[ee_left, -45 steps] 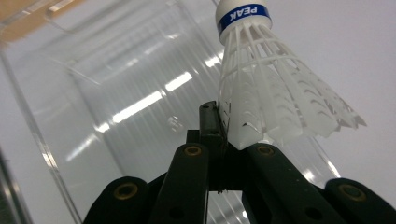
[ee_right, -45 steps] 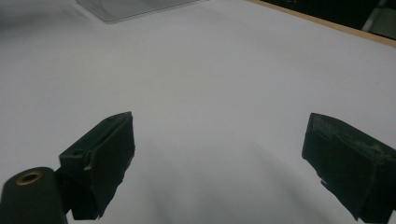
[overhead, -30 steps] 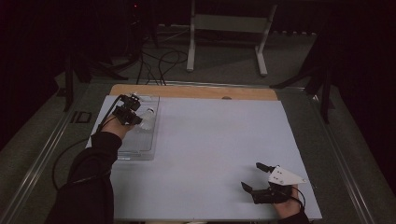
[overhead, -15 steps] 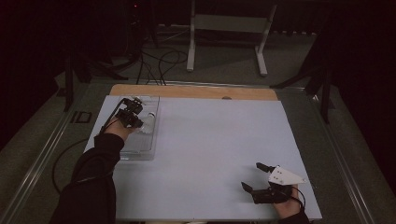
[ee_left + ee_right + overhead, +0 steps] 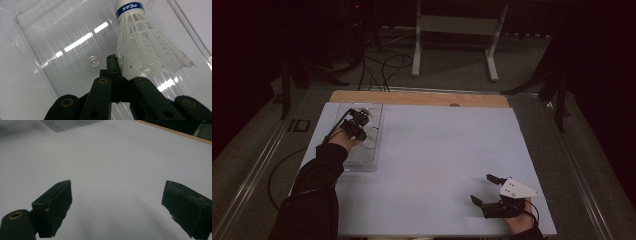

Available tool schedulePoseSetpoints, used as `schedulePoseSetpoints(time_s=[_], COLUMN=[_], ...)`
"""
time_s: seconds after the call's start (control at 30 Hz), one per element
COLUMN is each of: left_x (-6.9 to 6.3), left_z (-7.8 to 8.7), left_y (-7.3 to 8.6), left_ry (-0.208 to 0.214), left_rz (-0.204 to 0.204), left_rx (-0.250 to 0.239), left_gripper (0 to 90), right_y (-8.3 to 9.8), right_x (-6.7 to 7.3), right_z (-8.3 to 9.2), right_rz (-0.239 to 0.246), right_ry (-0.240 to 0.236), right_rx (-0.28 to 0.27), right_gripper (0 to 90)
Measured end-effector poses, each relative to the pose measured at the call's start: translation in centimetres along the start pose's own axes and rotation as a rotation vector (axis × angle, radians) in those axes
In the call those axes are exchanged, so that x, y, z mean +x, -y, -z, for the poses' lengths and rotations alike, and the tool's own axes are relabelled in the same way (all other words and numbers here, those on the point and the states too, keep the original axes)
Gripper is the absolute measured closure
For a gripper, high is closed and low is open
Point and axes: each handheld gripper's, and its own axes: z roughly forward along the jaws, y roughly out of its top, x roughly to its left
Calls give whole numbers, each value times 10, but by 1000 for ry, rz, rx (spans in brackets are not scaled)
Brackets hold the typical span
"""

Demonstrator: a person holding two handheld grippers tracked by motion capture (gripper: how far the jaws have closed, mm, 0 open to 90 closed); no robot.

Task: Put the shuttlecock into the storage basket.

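At the left of the frame my left fingers (image 5: 119, 72) pinch the skirt edge of the shuttlecock (image 5: 145, 47) over the clear tray (image 5: 362, 162), while my right fingers (image 5: 117, 207) gape wide, empty, above the table (image 5: 437, 150) at lower right.

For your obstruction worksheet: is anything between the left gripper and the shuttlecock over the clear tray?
Nothing visible. The left gripper is already shut on the skirt edge of the shuttlecock, above the clear plastic tray.
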Motion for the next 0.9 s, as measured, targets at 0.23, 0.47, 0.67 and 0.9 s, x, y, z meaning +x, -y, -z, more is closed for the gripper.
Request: schedulePoseSetpoints(time_s=[0.23,0.47,0.67,0.9], left_x=[0,-2,-6,-9], left_z=[-2,-3,0,9], left_y=[0,0,4,8], left_ry=[-22,-6,-15,-30], left_rz=[16,10,2,-17], left_rx=[15,63,95,101], left_gripper=[868,692,453,257], right_y=[0,0,0,0], right_x=[0,0,0,1], right_z=[0,0,1,1], right_rz=[-2,1,-1,0], right_ry=[2,2,4,6], right_rx=[-2,0,1,0], right_gripper=[92,91,91,92])
